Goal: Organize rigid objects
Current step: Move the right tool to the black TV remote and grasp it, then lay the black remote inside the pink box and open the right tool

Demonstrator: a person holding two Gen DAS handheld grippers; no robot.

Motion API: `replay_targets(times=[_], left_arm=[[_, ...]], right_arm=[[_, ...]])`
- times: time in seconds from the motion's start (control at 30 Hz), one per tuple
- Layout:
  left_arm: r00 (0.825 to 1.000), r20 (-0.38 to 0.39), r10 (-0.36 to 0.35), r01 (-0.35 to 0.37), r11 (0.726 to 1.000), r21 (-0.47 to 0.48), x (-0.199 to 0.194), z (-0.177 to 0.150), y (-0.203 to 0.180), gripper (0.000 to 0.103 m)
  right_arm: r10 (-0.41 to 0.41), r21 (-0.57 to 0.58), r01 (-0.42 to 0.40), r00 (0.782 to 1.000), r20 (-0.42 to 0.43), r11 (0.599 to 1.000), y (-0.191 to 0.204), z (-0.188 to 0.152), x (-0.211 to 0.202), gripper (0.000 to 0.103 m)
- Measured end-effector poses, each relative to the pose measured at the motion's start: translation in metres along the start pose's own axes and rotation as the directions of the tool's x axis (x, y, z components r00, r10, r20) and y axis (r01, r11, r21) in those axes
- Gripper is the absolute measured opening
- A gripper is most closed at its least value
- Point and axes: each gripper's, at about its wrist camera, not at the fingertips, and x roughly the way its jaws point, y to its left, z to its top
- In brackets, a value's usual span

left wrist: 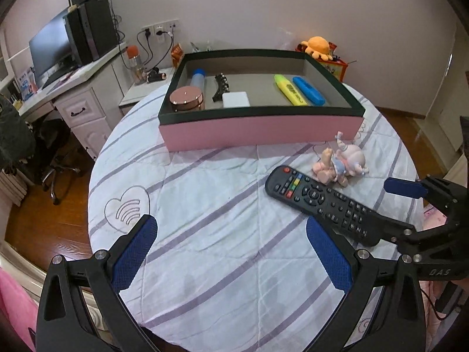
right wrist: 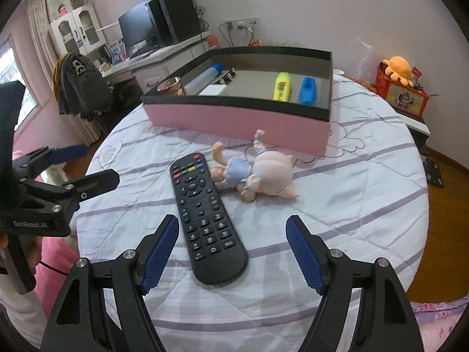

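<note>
Striped bedcover | remote between right gripper jaws, apart | left gripper jaws apart

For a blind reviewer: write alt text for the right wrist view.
The open right gripper hovers over a black remote lying between its blue fingers on a striped bedspread. A small doll lies just beyond, before a pink box holding two highlighters; the left gripper shows at left.
</note>
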Motion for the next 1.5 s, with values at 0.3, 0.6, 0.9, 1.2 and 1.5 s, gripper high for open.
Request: replay_targets(times=[0.3,0.6,0.9,1.2,1.5], left_arm=[[1.000,-0.023,0.005,-0.006,1.000,-0.022,0.003,-0.015,0.021,0.103],[1.000,-0.025,0.010,-0.011,0.997,-0.076,0.003,-0.025,0.052,0.103],[1.000,-0.014,-0.019,0.017,0.994,-0.105,0.008,-0.018,0.055,0.103],[0.995,0.093,-0.027,0.041,0.989,-0.144,-0.016,0.007,0.059,0.103],[0.985,0.170,0.004,0.030,0.980,-0.198,-0.010,0.073,0.078,0.103]], right_arm=[[-0.005,-0.056,-0.001,0.994,-0.111,0.998,0.031,-0.002,0.034,0.077],[-0.022,-0.045,0.017,0.993,-0.114,0.999,0.066,0.008,0.050,0.077],[-0.073,-0.105,0.061,0.991,-0.114,0.993,0.070,0.014,0.057,0.045],[0.011,-0.057,-0.011,1.000,-0.006,0.998,0.071,0.039,0.016,0.045],[0.009,0.060,-0.014,0.995,0.096,0.998,0.044,0.101,0.009,0.045]])
